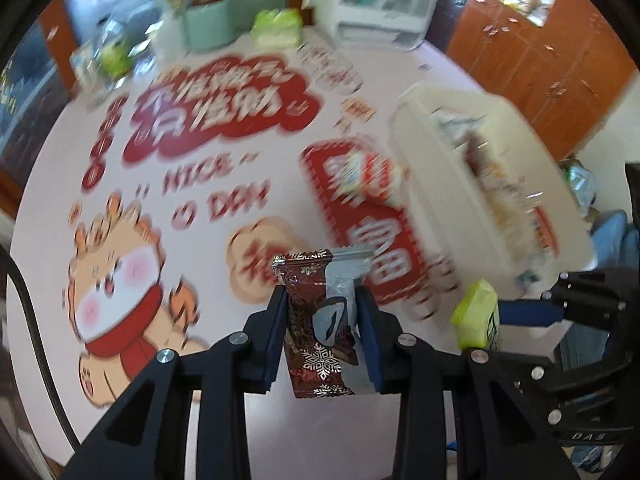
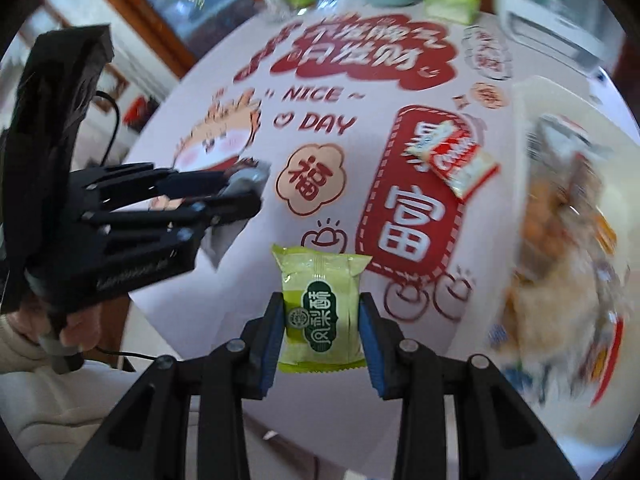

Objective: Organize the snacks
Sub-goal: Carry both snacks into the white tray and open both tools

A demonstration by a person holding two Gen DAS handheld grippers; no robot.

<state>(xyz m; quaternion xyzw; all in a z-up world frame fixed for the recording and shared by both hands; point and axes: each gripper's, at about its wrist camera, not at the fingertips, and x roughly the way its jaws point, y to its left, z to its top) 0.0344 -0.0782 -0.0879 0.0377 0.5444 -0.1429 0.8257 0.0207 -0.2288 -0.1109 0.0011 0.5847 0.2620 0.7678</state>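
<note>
My left gripper (image 1: 322,300) is shut on a dark red snack packet with silver snowflakes (image 1: 320,320), held above the table. It also shows at the left of the right wrist view (image 2: 240,188). My right gripper (image 2: 322,304) is shut on a green snack packet (image 2: 320,308), also seen in the left wrist view (image 1: 476,316). A white bin (image 1: 448,152) holding several snack packets stands at the right; in the right wrist view (image 2: 536,96) it is close on the right. A red-and-white packet (image 2: 452,160) lies on the tablecloth beside the bin.
The round table has a pink cloth (image 2: 320,100) with red print. At its far edge stand a mint box (image 1: 206,22), a green packet (image 1: 278,28), a clear jar (image 1: 96,64) and a white appliance (image 1: 380,0). Wooden cabinets (image 1: 540,60) are behind.
</note>
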